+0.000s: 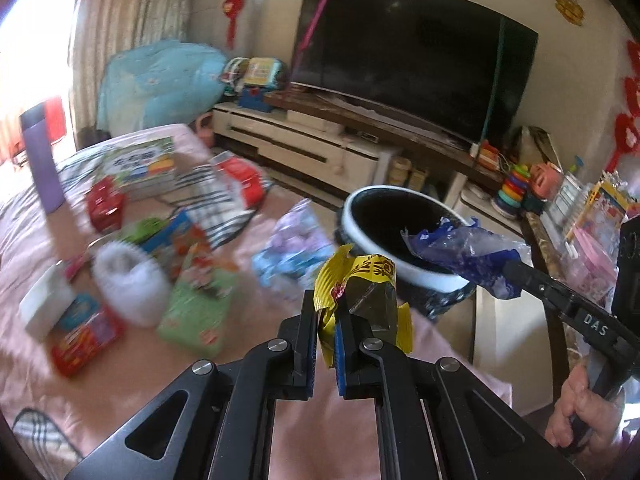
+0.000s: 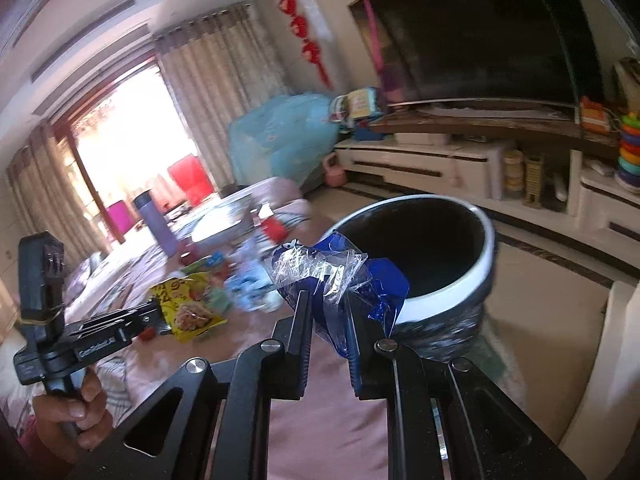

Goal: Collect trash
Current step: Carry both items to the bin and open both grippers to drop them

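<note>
Your right tool [image 2: 330, 312] pinches the blue wrapper [image 2: 344, 280] at the bin [image 2: 486, 248] rim, your left tool [image 1: 327, 320] grips the yellow wrapper [image 1: 360, 280]; releasing early could drop either outside.

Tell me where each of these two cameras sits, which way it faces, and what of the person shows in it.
Left wrist: sits on the left gripper, looking along its fingers shut on the yellow wrapper toward the bin and TV; the right hand shows.
Right wrist: sits on the right gripper, shut on the blue wrapper, facing the bin's rim; the left hand shows.
Shared: bin, both wrappers, TV, cluttered pink table.
</note>
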Demonstrator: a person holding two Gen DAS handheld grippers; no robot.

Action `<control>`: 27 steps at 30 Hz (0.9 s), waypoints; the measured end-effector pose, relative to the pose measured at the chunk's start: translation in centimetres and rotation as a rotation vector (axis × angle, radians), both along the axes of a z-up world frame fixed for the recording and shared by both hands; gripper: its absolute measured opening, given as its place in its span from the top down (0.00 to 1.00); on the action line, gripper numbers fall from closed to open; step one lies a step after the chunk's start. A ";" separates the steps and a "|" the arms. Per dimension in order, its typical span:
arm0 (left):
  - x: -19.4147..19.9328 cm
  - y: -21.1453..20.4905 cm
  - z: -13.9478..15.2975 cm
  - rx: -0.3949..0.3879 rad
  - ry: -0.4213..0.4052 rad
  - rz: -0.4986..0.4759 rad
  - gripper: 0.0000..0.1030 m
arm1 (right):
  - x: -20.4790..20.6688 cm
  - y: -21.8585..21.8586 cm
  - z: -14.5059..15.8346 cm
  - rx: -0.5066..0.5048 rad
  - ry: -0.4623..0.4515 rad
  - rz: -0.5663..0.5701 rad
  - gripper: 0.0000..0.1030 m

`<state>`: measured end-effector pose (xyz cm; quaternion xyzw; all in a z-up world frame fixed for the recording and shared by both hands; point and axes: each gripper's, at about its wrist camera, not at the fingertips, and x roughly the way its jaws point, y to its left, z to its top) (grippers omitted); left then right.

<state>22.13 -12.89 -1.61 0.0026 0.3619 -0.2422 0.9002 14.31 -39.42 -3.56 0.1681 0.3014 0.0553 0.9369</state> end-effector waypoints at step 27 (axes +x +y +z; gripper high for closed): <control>12.0 -13.4 -2.7 0.086 0.067 -0.055 0.64 | 7.6 -6.7 -1.2 -0.057 0.132 -0.051 0.79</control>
